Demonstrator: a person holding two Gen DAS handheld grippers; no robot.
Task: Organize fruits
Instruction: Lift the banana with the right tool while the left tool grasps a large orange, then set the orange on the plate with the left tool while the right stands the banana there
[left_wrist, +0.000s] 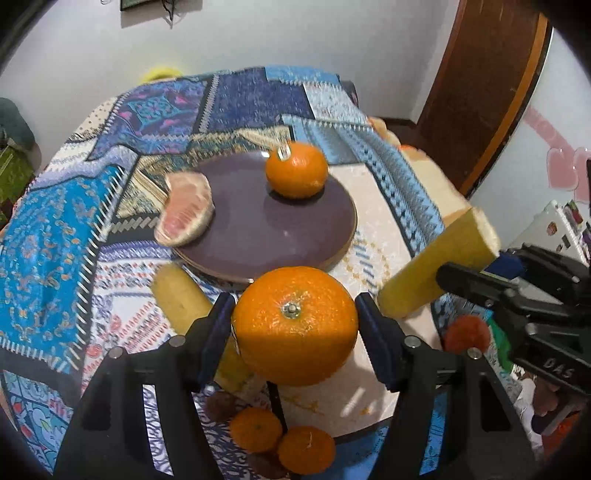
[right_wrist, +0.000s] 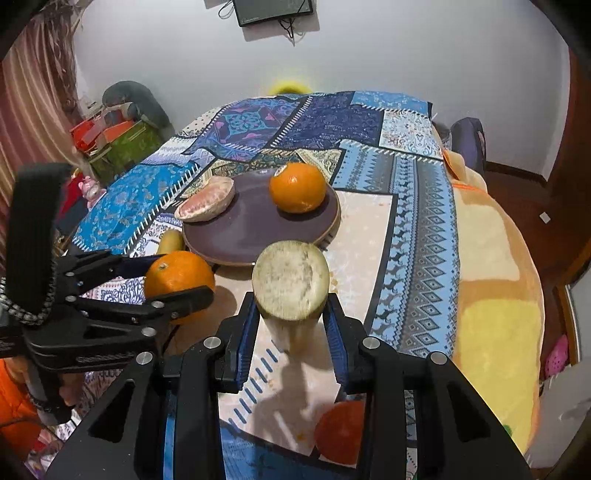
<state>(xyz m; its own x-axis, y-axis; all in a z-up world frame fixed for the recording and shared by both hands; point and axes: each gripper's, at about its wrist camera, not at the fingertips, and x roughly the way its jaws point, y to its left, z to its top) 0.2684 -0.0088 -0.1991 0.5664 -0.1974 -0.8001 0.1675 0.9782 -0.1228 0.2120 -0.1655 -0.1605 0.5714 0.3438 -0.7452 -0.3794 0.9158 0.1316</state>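
Observation:
My left gripper (left_wrist: 293, 325) is shut on a large orange (left_wrist: 295, 325) and holds it above the table, just short of the dark round plate (left_wrist: 266, 229). The plate carries another orange (left_wrist: 297, 170) and a peeled pomelo wedge (left_wrist: 186, 210) on its left rim. My right gripper (right_wrist: 291, 314) is shut on a yellow cut fruit piece (right_wrist: 291, 280), pale cut face forward, near the plate (right_wrist: 258, 229). The left gripper with its orange (right_wrist: 179, 278) shows at the left of the right wrist view. The right gripper's fruit piece (left_wrist: 436, 262) shows in the left wrist view.
A yellow fruit (left_wrist: 181, 295) lies left of the plate. Two small oranges (left_wrist: 280, 439) and dark small fruits (left_wrist: 221, 406) lie near the table's front edge. A red-orange fruit (right_wrist: 340, 432) sits at the near right. A patchwork cloth (right_wrist: 417, 206) covers the table; bedding (right_wrist: 495, 280) is to the right.

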